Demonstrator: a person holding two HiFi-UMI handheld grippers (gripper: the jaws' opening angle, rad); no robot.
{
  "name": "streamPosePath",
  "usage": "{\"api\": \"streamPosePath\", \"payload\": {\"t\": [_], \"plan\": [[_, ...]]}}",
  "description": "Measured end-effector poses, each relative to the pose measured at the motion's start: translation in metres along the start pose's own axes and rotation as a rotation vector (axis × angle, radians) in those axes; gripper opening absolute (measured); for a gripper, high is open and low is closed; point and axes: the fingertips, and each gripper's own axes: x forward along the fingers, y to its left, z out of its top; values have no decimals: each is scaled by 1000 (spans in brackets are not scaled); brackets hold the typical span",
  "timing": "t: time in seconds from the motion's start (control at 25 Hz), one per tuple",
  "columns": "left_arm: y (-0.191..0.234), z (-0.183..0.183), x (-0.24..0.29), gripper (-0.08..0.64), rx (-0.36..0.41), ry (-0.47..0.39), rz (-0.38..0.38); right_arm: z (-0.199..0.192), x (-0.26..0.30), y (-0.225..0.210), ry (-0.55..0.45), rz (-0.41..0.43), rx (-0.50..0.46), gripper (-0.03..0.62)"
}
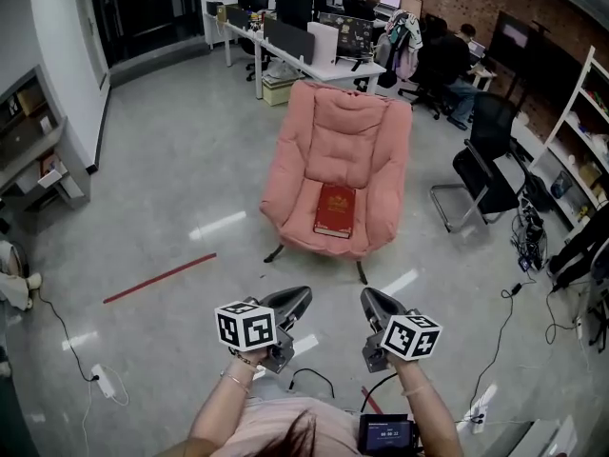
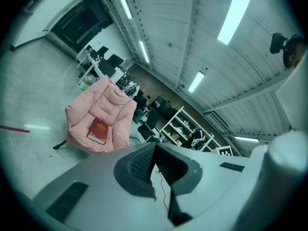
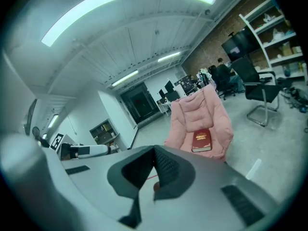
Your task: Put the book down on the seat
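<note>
A red book lies flat on the seat of a pink armchair, cover up; it also shows as the red book on the pink armchair and the red book on the pink armchair. Both grippers hang well back from the chair, over the floor. My left gripper is shut and empty, its tips meeting. My right gripper is shut with nothing in it, jaws touching at the tips.
A red tape strip marks the grey floor at the left. A black chair stands right of the armchair, white shelves farther right. Desks with people fill the back. Cables and a power strip lie on the floor near me.
</note>
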Motion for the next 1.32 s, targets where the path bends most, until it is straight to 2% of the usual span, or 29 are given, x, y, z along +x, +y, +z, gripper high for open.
{"api": "streamPosePath", "payload": {"t": [0.28, 0.56, 0.84, 1.04, 1.32], "plan": [[-27, -28, -10, -2, 12, -12, 28, -17, -32, 2, 15, 3, -87, 15], [-52, -49, -27, -2, 37, -40, 62, -31, -70, -8, 8, -9, -77, 15], [-61, -79, -33, -2, -34, -24, 141, -45, -100, -10, 26, -31, -83, 15], [-75, -92, -36, -2, -50, -12, 135, -52, -117, -6, 21, -44, -108, 15], [-103, -98, -35, -2, 10, 3, 65, -49, -135, -2, -1, -51, -142, 15]]}}
